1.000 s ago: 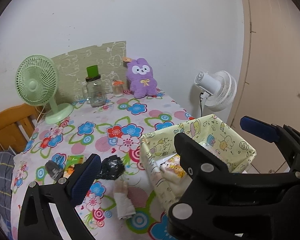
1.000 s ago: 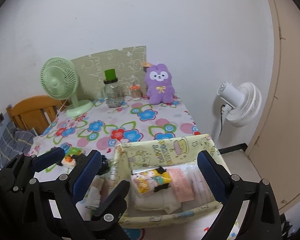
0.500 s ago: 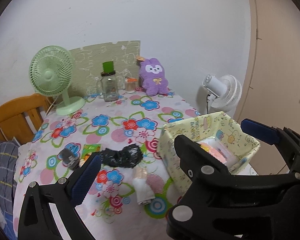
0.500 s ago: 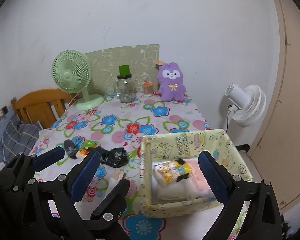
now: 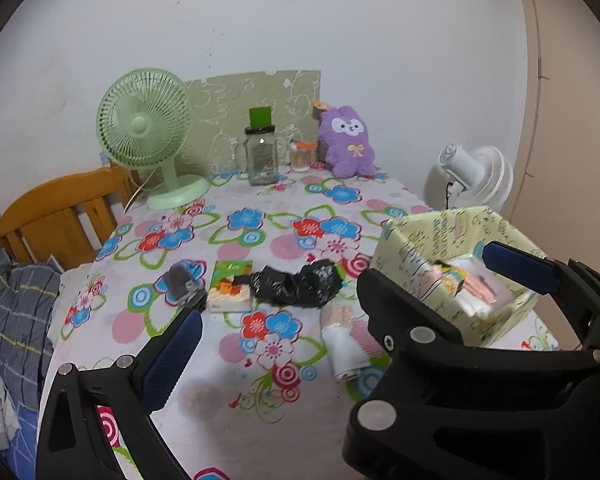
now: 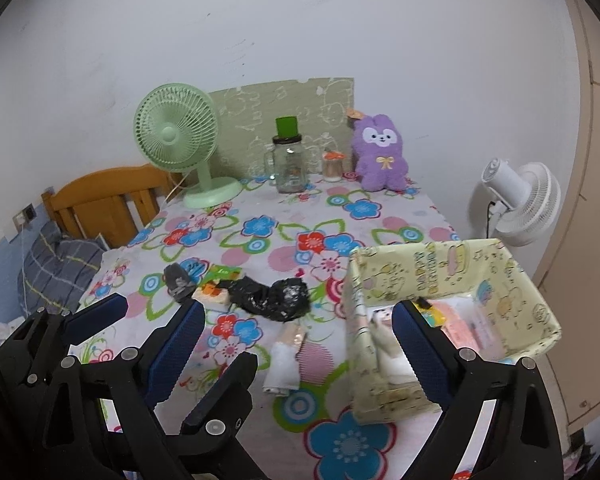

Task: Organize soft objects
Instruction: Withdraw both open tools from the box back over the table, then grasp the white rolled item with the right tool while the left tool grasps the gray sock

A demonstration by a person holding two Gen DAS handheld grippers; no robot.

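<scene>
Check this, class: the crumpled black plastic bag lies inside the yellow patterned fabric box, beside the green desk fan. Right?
Wrong place: the crumpled black plastic bag lies on the flowered tablecloth, outside the yellow patterned fabric box, as the right wrist view shows.

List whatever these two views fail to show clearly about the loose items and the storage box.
- Box contents: the right wrist view has a blue finger pad across them; the left wrist view has the right gripper's black arm in front.
- Black bag: crumpled shut, so its contents stay hidden in both views.
- Green packet: the bag partly overlaps it; print too small to read.
- Grey roll: too small to identify.
- White roll: label unreadable.
</scene>
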